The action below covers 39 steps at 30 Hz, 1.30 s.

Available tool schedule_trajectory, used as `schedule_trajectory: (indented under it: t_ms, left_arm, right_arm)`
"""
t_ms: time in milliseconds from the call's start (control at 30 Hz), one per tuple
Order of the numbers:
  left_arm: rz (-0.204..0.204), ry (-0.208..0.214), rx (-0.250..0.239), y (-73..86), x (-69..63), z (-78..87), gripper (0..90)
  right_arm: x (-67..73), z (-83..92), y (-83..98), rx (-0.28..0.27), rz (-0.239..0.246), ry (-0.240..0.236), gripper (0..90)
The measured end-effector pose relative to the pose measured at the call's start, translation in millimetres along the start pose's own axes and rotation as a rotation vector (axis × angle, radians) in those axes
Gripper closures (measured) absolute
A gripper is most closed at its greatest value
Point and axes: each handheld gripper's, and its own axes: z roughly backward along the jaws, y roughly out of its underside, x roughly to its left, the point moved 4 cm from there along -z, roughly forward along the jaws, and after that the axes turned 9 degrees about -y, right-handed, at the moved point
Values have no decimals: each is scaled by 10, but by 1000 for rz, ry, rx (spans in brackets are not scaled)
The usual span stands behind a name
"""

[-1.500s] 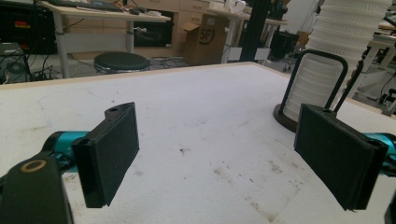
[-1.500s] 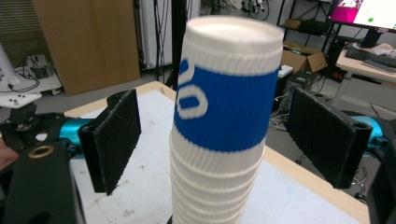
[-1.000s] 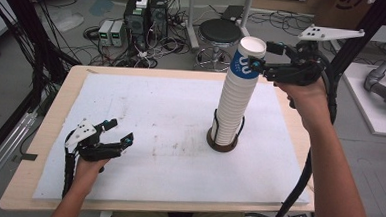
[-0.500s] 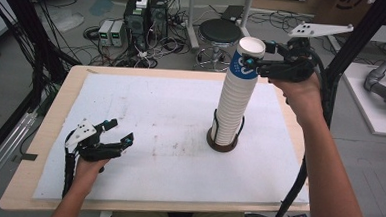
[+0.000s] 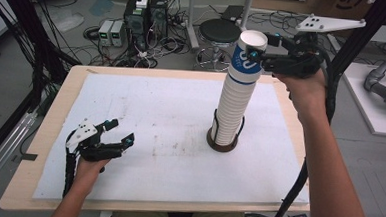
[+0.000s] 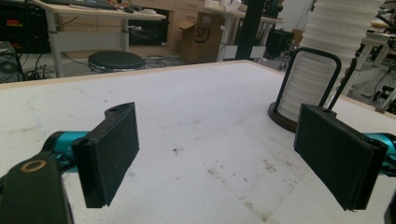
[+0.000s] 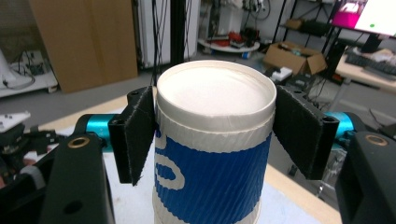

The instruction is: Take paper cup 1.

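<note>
Jaws of my right gripper (image 5: 256,52) have just been closing and are now pressing on either side of the top cup (image 7: 214,154), a white cup with a blue band sitting upside down at the head of the tall cup stack (image 5: 234,100). That stack is standing upright in a dark round holder (image 5: 222,142) on the white sheet (image 5: 155,116), right of the worktop's (image 5: 37,180) middle. My left gripper (image 5: 122,137) is resting near the front left corner, jaws spread wide and gripping nothing.
</note>
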Motion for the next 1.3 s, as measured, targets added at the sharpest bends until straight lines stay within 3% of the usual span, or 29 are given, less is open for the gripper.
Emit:
schedule_trajectory:
  t_ms: [200,333,600,733,933,1100,1300]
  left_arm:
    - [1,4,1,-1,-4,4,140]
    - [-1,2,-1,-5,0,8,141]
    - [0,7,-2,-7,-1,8,141]
    - [2,8,-2,-6,-7,4,140]
    - [2,13,-3,-6,-13,-2,141]
    - [18,38,-21,-26,-39,5,140]
    - [9,61,-11,-15,-74,-3,139]
  right_arm:
    - [26,65,-139,-40,11,12,324]
    - [51,143,-238,-102,5,14,326]
    - [40,300,-301,-159,9,37,328]
    - [38,396,-310,-189,-2,22,329]
    - [86,554,-321,-210,18,19,330]
    - [153,703,-250,-215,33,21,330]
    - [239,911,17,-203,31,17,330]
